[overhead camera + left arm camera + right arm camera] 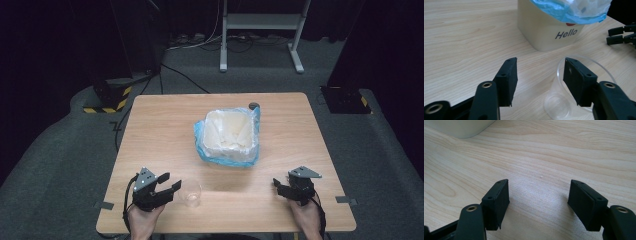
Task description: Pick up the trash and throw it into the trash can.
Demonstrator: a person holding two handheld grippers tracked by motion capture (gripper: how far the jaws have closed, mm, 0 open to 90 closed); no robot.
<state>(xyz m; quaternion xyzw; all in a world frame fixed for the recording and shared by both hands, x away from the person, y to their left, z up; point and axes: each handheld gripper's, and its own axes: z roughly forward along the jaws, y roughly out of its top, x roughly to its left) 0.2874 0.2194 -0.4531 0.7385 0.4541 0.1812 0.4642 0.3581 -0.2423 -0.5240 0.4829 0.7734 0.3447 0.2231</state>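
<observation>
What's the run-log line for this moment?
left gripper: open beside clear plastic cup | right gripper: open, holding nothing | cream bin with blue liner: mid-table

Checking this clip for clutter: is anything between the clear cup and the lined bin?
Nothing visible. The clear cup stands by the left gripper, and bare table runs from it to the lined bin. The right gripper sits off to the side.
</observation>
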